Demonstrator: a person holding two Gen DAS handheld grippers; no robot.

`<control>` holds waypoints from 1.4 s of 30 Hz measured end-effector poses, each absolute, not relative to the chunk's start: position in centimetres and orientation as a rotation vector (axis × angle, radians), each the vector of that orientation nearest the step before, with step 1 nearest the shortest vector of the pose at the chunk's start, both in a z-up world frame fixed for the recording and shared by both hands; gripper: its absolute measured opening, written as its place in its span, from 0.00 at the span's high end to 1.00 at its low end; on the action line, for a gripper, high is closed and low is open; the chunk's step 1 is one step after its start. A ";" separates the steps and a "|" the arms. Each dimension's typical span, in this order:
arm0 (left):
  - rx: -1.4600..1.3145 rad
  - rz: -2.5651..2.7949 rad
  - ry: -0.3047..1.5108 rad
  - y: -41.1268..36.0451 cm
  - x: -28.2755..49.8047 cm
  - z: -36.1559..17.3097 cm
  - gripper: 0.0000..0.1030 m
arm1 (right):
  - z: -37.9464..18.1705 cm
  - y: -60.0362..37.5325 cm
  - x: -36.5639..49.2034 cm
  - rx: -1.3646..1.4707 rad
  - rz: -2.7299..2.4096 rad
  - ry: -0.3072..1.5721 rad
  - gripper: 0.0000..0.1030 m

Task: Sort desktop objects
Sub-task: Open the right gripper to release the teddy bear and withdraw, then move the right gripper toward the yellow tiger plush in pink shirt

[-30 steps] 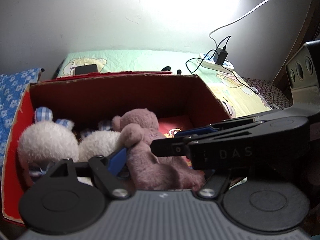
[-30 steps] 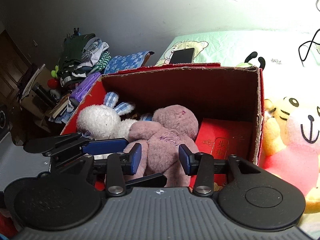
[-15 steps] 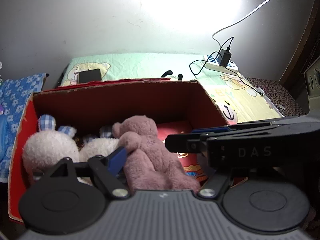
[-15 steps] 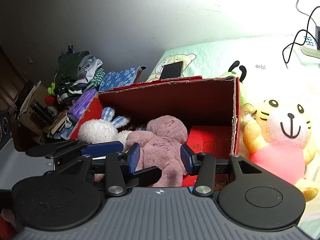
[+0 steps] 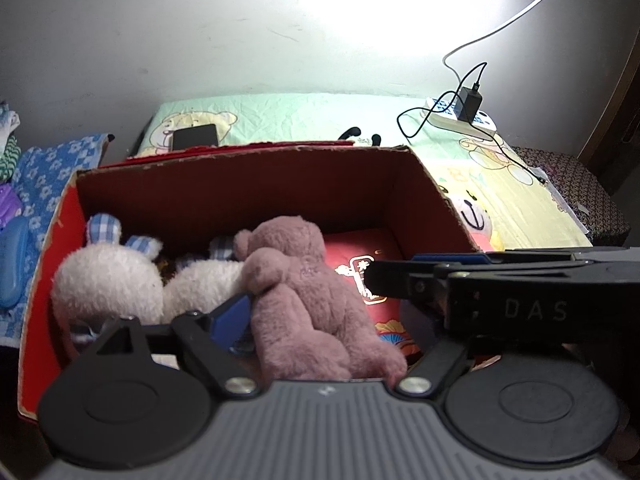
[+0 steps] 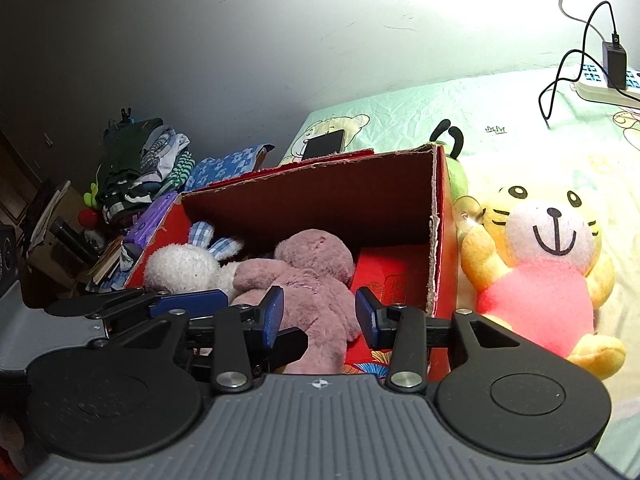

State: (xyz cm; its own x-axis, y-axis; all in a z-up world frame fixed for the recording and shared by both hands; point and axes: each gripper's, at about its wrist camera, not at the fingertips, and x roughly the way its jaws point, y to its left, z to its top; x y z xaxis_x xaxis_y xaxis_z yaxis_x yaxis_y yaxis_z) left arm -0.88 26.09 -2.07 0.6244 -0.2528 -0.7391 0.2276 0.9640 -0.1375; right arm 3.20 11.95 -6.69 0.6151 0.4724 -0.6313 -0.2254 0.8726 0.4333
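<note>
The open red cardboard box stands on the bed with the pale green cartoon-print sheet. Inside it lie a mauve plush bear, a white plush rabbit with blue checked ears and a flat red printed packet.

The next item to sort is judged to be the yellow plush tiger in a pink top. It lies outside the box, touching the box's right wall, head toward the wall of the room and feet toward the camera; its long axis runs roughly along that wall of the box.

Right tool: jaws part open and closing, over the bear's lower body; the pads appear clear of the plush, though the view is foreshortened. The tiger lies to its right, across the box wall.

Left tool: jaws opening, astride the bear, only the left pad visible; nothing held. It sits further left, so the right tool is nearer the tiger.
</note>
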 end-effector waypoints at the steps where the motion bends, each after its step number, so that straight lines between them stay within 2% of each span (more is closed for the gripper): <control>1: -0.037 -0.272 0.852 26.1 -0.9 -2.0 0.17 | -6.7 11.9 3.2 0.331 0.407 0.816 0.59; 13: -0.030 -0.228 0.864 25.8 -1.1 -2.2 0.12 | -6.7 12.4 2.6 0.312 0.386 0.793 0.54; 18: -0.024 -0.216 0.874 25.7 -1.1 -2.4 0.12 | -6.7 12.5 2.2 0.313 0.378 0.777 0.53; 23: -0.029 -0.208 0.900 25.5 -0.9 -2.7 0.12 | -6.7 12.6 2.0 0.323 0.381 0.759 0.47; 30: -0.043 -0.218 0.917 24.9 -1.0 -3.0 0.12 | -6.7 12.7 1.9 0.318 0.385 0.753 0.46; 42: -0.025 -0.169 0.798 23.5 -3.0 0.2 0.12 | -5.5 8.5 0.1 0.473 0.529 0.638 0.45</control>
